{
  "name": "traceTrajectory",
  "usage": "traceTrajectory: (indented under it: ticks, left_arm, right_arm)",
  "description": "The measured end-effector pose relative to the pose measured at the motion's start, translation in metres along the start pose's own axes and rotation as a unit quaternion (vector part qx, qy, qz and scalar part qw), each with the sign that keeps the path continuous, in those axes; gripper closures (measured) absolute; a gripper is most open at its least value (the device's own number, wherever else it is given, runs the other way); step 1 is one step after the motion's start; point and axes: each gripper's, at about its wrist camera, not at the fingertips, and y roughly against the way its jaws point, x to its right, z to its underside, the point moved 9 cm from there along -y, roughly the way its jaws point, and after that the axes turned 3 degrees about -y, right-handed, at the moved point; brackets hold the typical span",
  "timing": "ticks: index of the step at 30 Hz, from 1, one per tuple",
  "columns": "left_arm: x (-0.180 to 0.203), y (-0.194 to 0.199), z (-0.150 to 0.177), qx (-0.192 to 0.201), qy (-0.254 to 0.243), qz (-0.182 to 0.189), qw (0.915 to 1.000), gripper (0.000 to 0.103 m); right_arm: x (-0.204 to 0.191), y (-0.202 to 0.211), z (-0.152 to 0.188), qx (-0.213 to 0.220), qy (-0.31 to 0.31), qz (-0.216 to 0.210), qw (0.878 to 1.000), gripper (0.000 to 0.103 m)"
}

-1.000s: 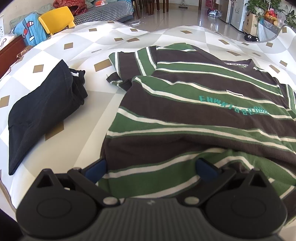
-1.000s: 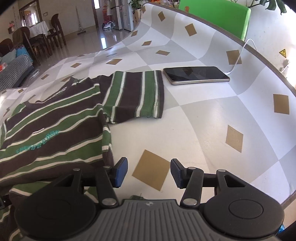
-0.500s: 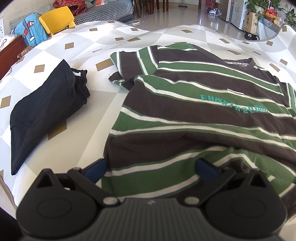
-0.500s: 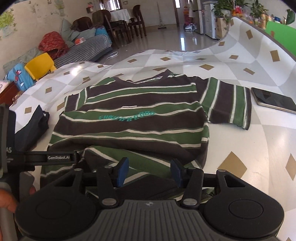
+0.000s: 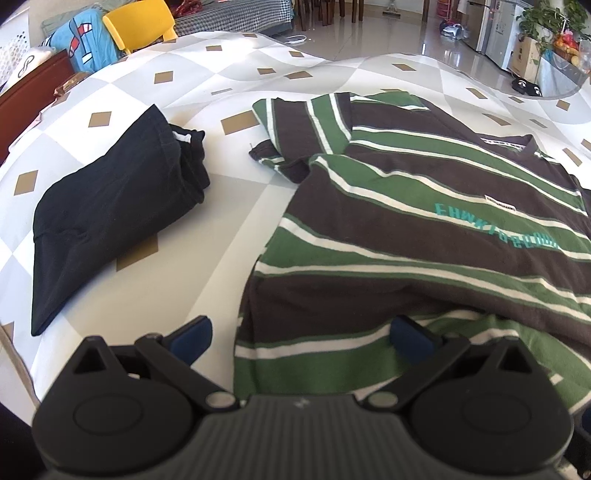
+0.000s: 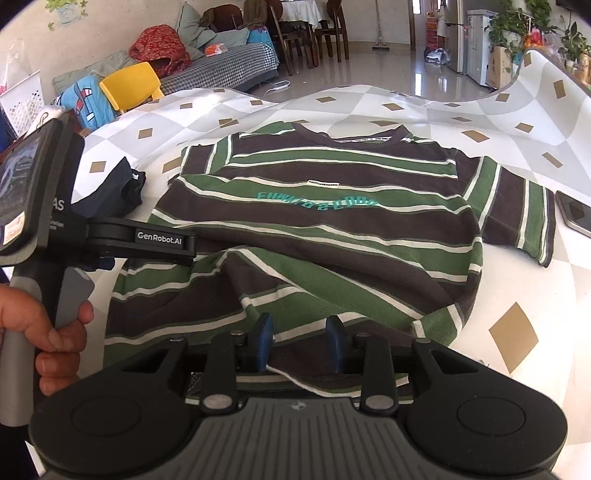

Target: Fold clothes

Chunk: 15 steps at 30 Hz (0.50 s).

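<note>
Yellow chair [image 5: 138, 20]: one, far left beyond the table, well apart from the clothes
Black garment [image 5: 110, 218]: one, folded, on the left part of the table, beside the striped shirt but not touching it
Left gripper [image 5: 301, 334]: jaws wide apart; left finger over bare tablecloth, right finger over the shirt's near hem; nothing clamped
Person's hand [image 6: 44, 332]: one, grasping the left gripper's handle at the left edge of the right wrist view
Striped shirt [image 6: 332, 229]: one, green, brown and white, spread chest-up on the table centre, collar far, near hem rumpled and folded over
Right gripper [image 6: 299, 341]: jaws closing, hem fabric between the two blue pads; contact with the pads cannot be told
Tablecloth [image 6: 517, 288]: one, white and grey checks with tan diamonds
Phone [image 6: 576, 214]: one, far right, just beside the shirt's sleeve
</note>
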Motion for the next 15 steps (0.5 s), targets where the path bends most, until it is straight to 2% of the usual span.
traceTrajectory:
  ticks: [8,15]
  left_arm:
    - [-0.004,-0.003,0.0,-0.004,0.005,-0.003,1.0,0.0]
    - [-0.004,-0.003,-0.001,-0.004,0.008,-0.003,1.0,0.0]
  right_arm:
    - [-0.021,-0.001,0.009,-0.022,0.043,-0.027,0.998,0.066]
    - [-0.032,-0.01,0.024,-0.029,0.123,0.004,0.992,0.065]
